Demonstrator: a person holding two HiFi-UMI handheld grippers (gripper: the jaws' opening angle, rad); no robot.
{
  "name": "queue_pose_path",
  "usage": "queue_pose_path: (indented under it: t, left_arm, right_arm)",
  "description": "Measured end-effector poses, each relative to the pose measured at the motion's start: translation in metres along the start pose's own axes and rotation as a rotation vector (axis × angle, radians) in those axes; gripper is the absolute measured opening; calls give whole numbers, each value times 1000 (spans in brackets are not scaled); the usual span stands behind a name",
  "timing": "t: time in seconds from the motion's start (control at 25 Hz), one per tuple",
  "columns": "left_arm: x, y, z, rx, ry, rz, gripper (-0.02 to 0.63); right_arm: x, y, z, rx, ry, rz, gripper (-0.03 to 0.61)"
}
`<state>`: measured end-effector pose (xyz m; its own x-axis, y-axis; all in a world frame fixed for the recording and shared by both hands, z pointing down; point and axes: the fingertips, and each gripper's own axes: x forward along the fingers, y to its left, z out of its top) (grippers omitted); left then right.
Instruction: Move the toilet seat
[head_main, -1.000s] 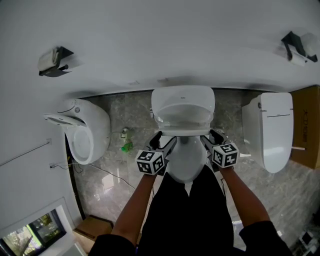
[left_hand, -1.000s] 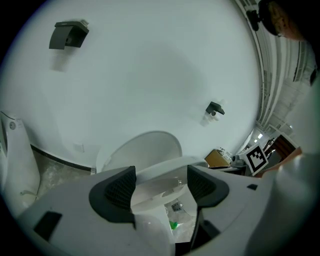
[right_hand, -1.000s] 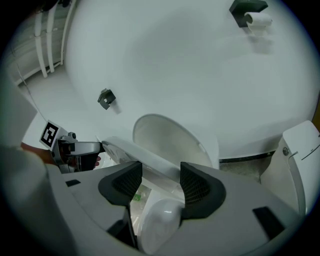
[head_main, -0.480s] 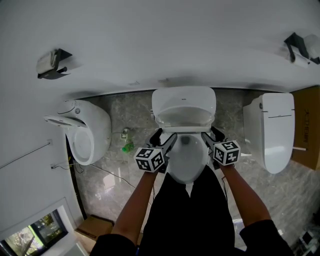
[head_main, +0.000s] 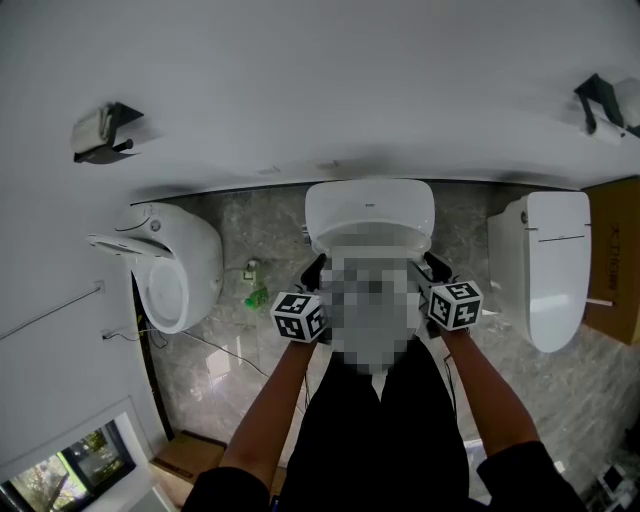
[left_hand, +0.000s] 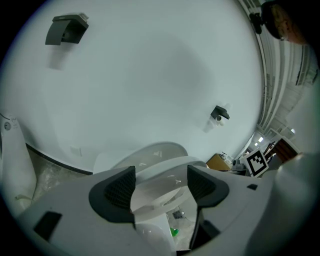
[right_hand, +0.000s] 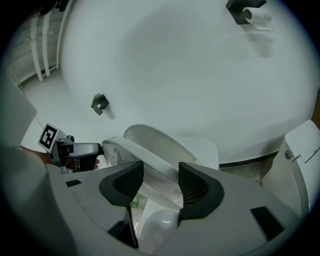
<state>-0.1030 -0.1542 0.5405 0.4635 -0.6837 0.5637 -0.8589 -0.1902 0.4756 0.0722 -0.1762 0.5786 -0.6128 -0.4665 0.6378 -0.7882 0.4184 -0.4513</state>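
A grey marble floor is running up to a plain white wall, and three white ceramic toilets are standing in a row along the floor's far edge. The middle toilet is showing its lid tipped up against the wall. The person is standing over it with both forearms reaching down.

The white oval plastic toilet seat is sitting tilted, clear of the bowl and short of the raised lid. The left gripper is meeting it on its left side, and its jaws are grasping the seat's rim, which is filling the gap between the pads in the left gripper view. The right gripper is working on the opposite side. Its jaws have just been closing, and they are clasping the rim that is running slantwise between them.

The rounded toilet at the left is standing with its lid open, and the squarer toilet at the right is staying closed. A small green object is lying on the floor between the left and middle toilets. A black paper holder is hanging on the wall above the left toilet, and another above the right one. A brown cardboard box is standing at the floor's right edge.
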Motion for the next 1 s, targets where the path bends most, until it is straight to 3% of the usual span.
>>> queue_pose_path:
  t: [1.0]
  left_arm:
    - [28,15,20,62,9,-2,331]
  right_arm:
    - [26,-17,20,8,-12,-49,232]
